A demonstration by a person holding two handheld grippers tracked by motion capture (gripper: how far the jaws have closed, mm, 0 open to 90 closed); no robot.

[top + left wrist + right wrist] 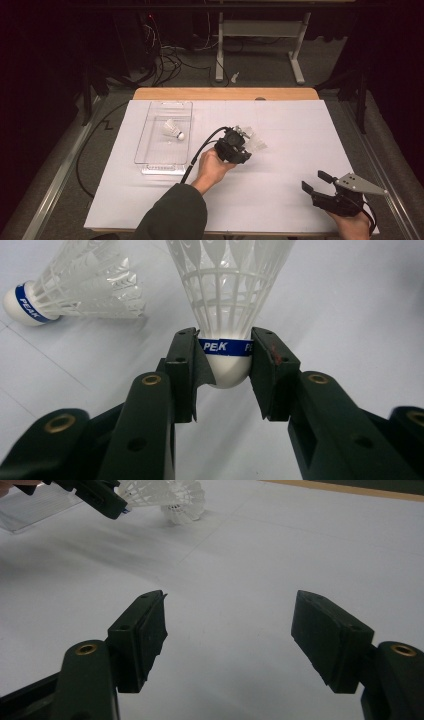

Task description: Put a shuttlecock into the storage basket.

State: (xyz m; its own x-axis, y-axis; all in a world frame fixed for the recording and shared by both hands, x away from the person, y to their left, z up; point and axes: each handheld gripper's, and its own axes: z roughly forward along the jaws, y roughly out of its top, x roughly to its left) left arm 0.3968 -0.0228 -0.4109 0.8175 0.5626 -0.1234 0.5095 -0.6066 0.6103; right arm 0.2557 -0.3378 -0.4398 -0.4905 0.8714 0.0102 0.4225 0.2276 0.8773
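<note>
Shuttlecock (227, 300) — clamped at its cork by left gripper (225, 367), likely bound for clear tray (148, 150); right gripper (227, 630) — jaws apart, empty, resting in reserve.

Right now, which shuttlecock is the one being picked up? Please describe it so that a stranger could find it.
On the white table sheet, look right of the clear tray. There the left gripper is closed on one shuttlecock at its white cork. Unlike the loose shuttlecock lying beside it, this one sits between black jaws.
</note>
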